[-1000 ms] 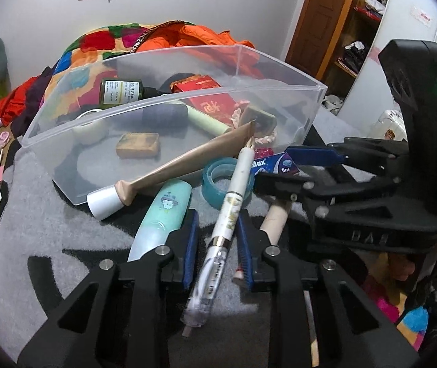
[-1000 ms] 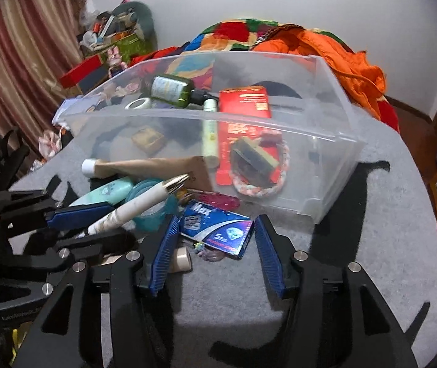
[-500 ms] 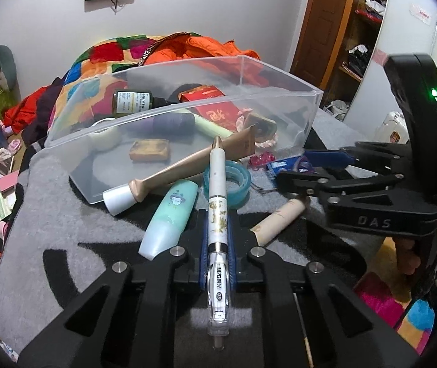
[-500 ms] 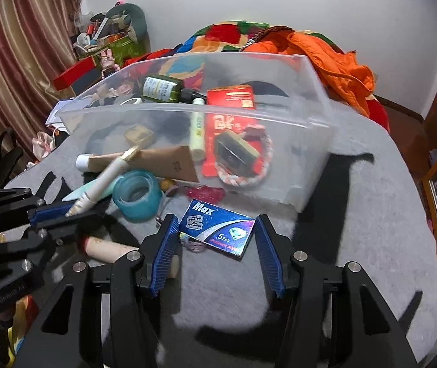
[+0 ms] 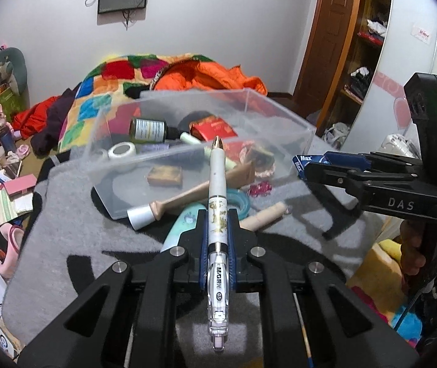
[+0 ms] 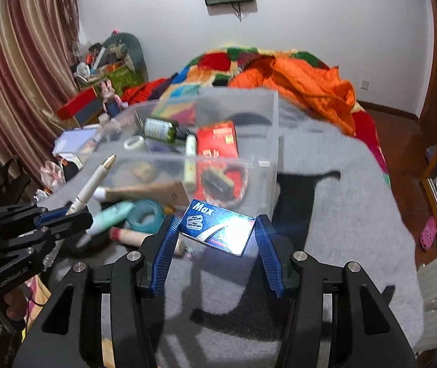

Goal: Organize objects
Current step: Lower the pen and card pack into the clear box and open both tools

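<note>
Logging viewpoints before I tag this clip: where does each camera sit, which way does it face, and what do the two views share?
Left wrist: on the left gripper, looking down its fingers at the white pen with a gold tip clamped there, toward the clear plastic bin; the right gripper and a hand show at right.
Right wrist: on the right gripper, which holds the blue Max razor-blade box before the bin; the left gripper shows at left.
Shared: bin, pen, blue box, teal tape roll, grey cloth.
</note>
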`<move>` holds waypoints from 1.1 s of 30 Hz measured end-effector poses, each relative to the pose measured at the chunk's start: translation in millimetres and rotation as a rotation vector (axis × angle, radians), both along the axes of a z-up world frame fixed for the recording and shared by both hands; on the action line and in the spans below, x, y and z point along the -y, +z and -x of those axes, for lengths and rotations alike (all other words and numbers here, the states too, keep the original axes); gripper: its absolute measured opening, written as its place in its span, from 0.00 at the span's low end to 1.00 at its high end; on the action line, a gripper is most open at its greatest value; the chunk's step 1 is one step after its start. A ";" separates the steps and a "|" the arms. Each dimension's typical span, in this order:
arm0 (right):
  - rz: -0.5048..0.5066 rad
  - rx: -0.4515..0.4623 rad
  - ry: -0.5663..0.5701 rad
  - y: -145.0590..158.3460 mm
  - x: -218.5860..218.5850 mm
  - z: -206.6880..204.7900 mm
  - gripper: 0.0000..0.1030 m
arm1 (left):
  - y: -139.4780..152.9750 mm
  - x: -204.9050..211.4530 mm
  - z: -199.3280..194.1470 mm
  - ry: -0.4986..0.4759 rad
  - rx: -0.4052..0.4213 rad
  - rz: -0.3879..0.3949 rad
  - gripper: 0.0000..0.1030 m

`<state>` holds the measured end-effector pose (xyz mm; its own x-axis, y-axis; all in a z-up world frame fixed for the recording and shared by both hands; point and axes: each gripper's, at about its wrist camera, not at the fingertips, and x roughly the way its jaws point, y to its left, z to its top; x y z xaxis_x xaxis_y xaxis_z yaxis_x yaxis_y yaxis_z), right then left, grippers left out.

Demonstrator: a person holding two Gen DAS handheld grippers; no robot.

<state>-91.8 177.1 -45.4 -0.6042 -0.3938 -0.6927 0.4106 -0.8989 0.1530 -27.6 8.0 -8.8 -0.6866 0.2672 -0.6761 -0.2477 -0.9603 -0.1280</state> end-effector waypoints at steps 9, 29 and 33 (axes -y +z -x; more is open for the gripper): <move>0.026 -0.072 0.017 24.1 11.9 8.3 0.46 | 19.7 5.0 11.5 0.011 -0.050 -0.016 0.10; 0.007 -0.062 -0.007 22.7 34.3 71.2 0.47 | 21.6 20.9 99.3 -0.038 0.092 -0.023 0.10; -0.013 -0.031 -0.004 11.6 40.2 82.9 0.47 | 12.4 16.3 115.3 -0.085 0.150 -0.025 0.10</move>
